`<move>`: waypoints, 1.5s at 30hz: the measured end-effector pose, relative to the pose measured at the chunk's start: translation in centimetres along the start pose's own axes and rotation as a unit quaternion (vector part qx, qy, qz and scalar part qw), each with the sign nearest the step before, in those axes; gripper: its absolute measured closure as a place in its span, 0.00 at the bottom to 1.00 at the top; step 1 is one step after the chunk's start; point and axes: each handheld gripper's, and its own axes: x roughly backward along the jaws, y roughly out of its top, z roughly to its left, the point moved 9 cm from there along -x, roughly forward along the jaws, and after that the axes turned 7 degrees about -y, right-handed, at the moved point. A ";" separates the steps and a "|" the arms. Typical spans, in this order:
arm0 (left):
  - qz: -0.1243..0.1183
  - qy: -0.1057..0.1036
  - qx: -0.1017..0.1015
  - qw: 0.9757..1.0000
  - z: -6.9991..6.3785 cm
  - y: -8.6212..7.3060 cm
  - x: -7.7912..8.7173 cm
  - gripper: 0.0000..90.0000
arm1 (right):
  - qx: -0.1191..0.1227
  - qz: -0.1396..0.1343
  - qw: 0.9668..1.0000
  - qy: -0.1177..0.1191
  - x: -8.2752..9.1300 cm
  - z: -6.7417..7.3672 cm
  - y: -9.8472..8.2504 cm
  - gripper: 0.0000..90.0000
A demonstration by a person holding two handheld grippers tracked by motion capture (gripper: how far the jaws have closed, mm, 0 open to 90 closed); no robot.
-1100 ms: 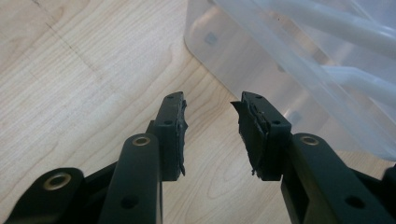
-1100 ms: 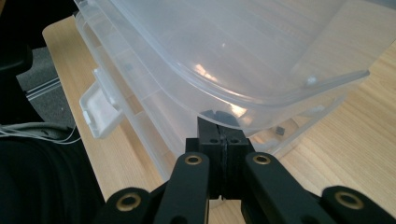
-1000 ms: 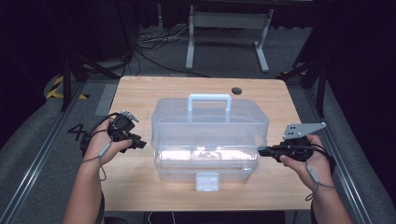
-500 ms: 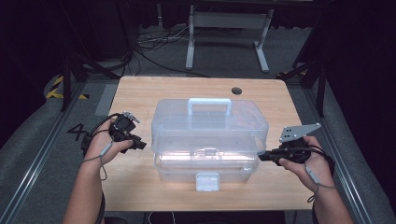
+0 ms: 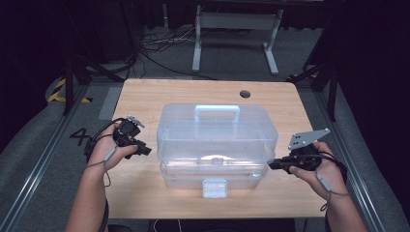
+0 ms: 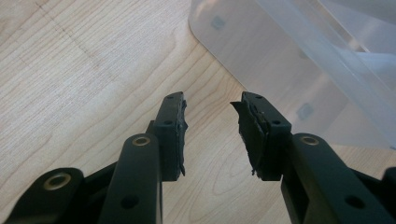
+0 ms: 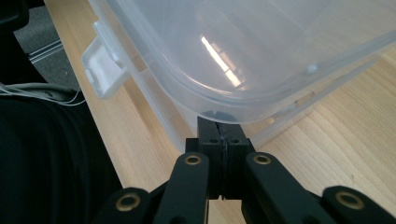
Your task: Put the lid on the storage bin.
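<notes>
Box (image 5: pixel 216 145), clear plastic, centred on the table (image 5: pixel 145 96), long axis running left to right, white latch (image 5: pixel 214 188) facing the near edge. Right claw (image 5: pixel 271 165) pressed together, tips tucked under the lid's right rim; left claw (image 5: pixel 145 150) half apart and empty, just beside the left end. Free tabletop on both flanks for moving.

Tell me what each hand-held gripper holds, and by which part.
Nothing is held: left hand-held gripper open beside the clear box; right hand-held gripper shut, tips under its lid edge.
</notes>
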 end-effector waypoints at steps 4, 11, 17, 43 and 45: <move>0.001 -0.001 -0.002 1.000 0.1 0.0 -0.1 0.68 | 0.004 0.015 1.000 0.003 -0.1 0.2 -0.3 1.00; 0.006 -0.002 -0.004 1.000 0.1 -0.1 -0.3 0.68 | 0.006 0.032 0.999 0.008 -0.5 0.3 -0.8 1.00; 0.006 -0.003 -0.003 1.000 0.1 -0.1 -0.3 0.68 | 0.010 0.047 0.999 0.011 -0.8 0.4 -1.2 1.00; 0.011 -0.005 -0.001 1.000 0.2 -0.2 -0.5 0.68 | 0.017 0.110 0.994 0.017 -1.8 0.6 -2.9 1.00; 0.010 -0.004 -0.001 1.000 0.2 -0.2 -0.5 0.68 | 0.016 0.111 0.994 0.018 -1.8 0.6 -2.9 0.99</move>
